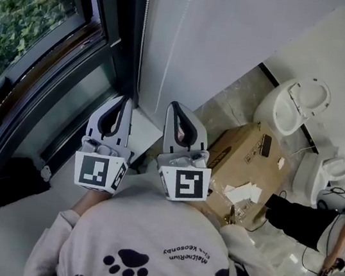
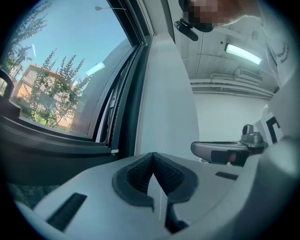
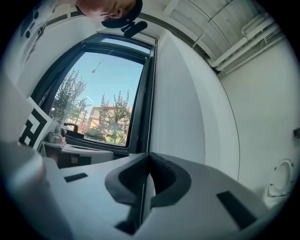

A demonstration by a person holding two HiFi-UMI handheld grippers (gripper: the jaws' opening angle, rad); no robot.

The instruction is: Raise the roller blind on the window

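A thin white bead chain (image 1: 141,45) hangs beside the dark window frame (image 1: 113,21), with a second run (image 1: 177,37) against the white wall. My left gripper (image 1: 124,100) is shut on a strand of the chain (image 2: 161,201), which passes between its black pads (image 2: 140,176). Right beside it, my right gripper (image 1: 175,106) is shut on a chain strand (image 3: 149,126) that runs down into its pads (image 3: 161,176). Both point level at the wall edge by the window. No blind fabric shows over the glass (image 3: 108,93).
A window handle (image 3: 72,126) sits low on the frame. Behind me to the right are a cardboard box (image 1: 247,159) and two white toilets (image 1: 294,105), (image 1: 322,174). Another person's dark sleeve (image 1: 296,219) reaches in at the right.
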